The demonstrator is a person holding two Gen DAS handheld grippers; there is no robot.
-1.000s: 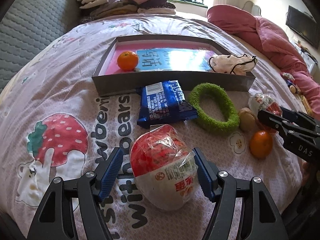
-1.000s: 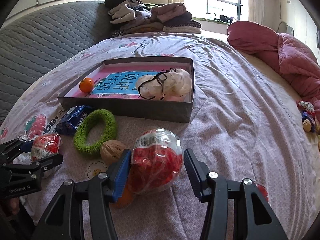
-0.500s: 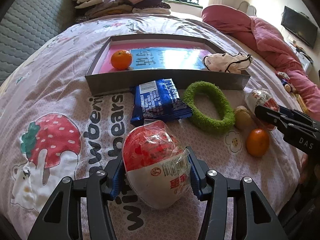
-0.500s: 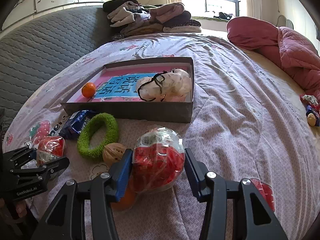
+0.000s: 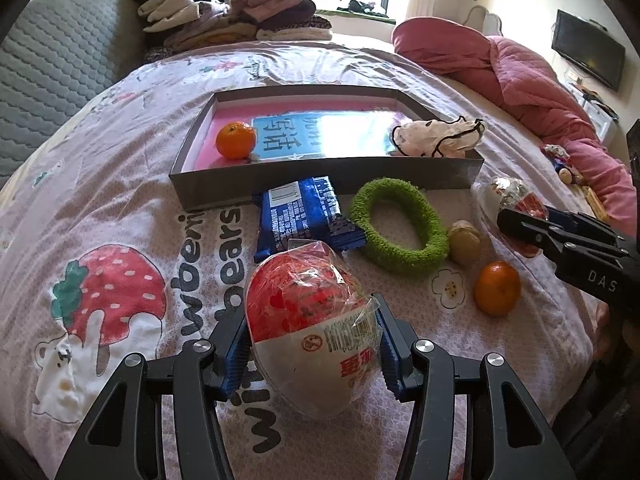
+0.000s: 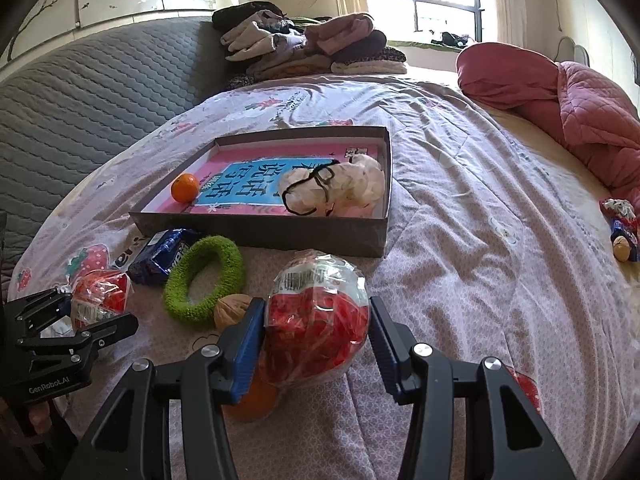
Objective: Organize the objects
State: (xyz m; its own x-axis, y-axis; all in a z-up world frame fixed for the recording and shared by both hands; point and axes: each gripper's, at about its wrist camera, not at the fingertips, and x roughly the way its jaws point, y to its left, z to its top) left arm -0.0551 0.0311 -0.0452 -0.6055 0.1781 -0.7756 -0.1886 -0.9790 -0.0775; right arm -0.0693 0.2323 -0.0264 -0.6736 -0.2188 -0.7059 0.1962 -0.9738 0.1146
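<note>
My left gripper (image 5: 312, 344) is shut on a red-and-white egg-shaped toy in clear wrap (image 5: 312, 320), held just above the bedsheet. My right gripper (image 6: 318, 334) is shut on a second wrapped red egg toy (image 6: 318, 316); it also shows in the left wrist view (image 5: 508, 200). The grey shallow box (image 5: 320, 178) lies ahead on the bed with an orange (image 5: 235, 140) and a white cloth with black cord (image 5: 436, 136) inside. On the sheet lie a blue snack pack (image 5: 300, 212), a green fuzzy ring (image 5: 398, 226), a walnut (image 5: 464, 240) and another orange (image 5: 497, 288).
A pile of folded clothes (image 5: 228, 16) sits at the far end of the bed. A pink quilt (image 5: 532, 80) is bunched on the right. A grey padded headboard (image 6: 80, 92) runs along the left. Small toys (image 6: 622, 228) lie at the right edge.
Both grippers closed onto their egg toys. The left gripper lifted its egg slightly, and both views rose a little above the sheet.
</note>
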